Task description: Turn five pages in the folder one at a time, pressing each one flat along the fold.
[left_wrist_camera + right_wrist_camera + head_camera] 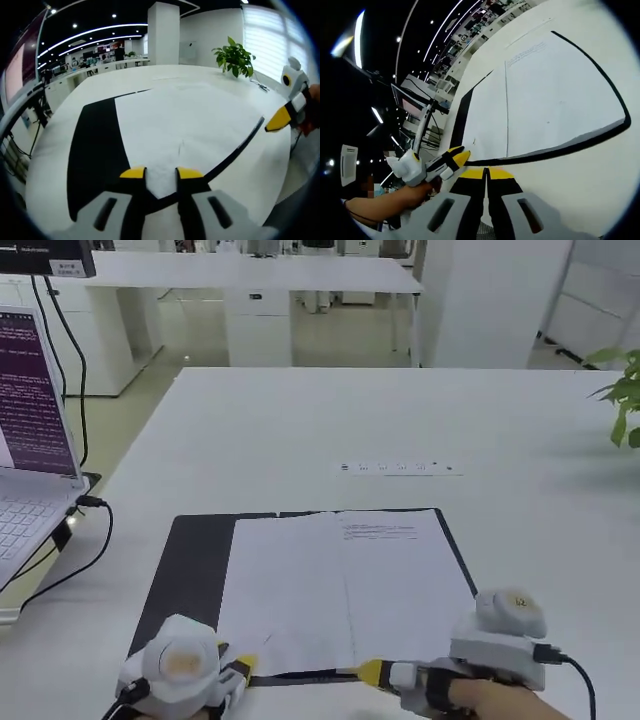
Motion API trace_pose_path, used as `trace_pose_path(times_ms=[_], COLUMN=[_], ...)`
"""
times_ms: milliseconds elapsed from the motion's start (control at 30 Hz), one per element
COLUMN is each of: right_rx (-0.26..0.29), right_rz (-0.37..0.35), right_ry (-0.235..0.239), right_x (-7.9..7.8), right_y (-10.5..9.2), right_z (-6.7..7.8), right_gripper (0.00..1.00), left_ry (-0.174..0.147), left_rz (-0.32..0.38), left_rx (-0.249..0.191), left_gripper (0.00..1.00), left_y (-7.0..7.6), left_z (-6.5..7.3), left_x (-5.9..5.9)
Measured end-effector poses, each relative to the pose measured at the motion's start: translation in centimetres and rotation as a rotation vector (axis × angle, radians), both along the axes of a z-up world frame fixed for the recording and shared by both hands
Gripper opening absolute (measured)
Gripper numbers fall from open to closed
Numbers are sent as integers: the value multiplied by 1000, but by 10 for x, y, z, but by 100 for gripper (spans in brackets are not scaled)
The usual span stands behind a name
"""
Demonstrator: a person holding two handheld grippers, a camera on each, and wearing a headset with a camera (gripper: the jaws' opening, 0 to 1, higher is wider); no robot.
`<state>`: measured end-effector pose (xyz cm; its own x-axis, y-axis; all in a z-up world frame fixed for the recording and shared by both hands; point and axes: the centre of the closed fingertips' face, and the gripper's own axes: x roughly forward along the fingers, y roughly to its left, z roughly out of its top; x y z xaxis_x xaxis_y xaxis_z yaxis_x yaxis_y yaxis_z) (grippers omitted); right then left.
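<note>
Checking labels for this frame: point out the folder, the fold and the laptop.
folder [185,575], head view, bare black left cover.
fold [347,585], head view, midway along the crease between pages.
laptop [35,420], head view, on the lit screen.

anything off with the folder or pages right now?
Nothing stands out. The folder lies open and flat on the table, pages smooth, no tears or spills visible. Only asymmetry: a wide black cover strip left of the pages, a thin edge on the right.
</note>
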<state>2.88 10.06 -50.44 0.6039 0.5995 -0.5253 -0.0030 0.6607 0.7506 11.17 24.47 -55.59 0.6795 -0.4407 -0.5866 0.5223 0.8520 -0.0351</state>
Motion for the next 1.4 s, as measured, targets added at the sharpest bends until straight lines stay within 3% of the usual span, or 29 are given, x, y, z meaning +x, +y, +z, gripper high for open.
trace_pose_path(times_ms=[33,133,233,267,333,500,633,800,900,1067,1167,1267,1400], right_rx=[2,3,-58,-61,-79,-182,-271,-384,-423,-504,-524,-534,-523], right_rz=[-33,-63,-104,-108,-128,-173,-198,-178,-140,-93,-82,-66,-65], right_ry=[-13,-56,-135,-144,-167,-237,-284,-327,-339,-366,-365,-353,-374], right_x=[3,5,11,11,11,12,11,6,3,-3,-6,-10,-16], right_y=[-5,-12,-30,-32,-42,-72,-94,-113,-114,-119,-123,-126,-129], right_z=[8,28,48,51,61,78,87,87,85,83,82,77,77], right_gripper=[0,0,0,0,0,0,0,0,8,27,35,47,63], left_ry=[32,145,271,273,247,225,162,106,85,13,-26,-34,-58], left_rz=[8,55,107,103,97,100,125,113,103,112,117,124,148], left_rx=[-2,-63,-99,-114,-157,-235,-294,-261,-229,-161,-140,-142,-141], left_gripper=[22,31,38,37,36,36,41,47,50,59,63,66,68], left_y=[-1,-8,-13,-15,-20,-27,-27,-21,-17,-7,-3,0,8], left_z=[1,3,6,8,21,47,75,97,105,121,130,135,139], left_x=[-1,-5,-16,-16,-18,-28,-30,-36,-39,-42,-45,-48,-53])
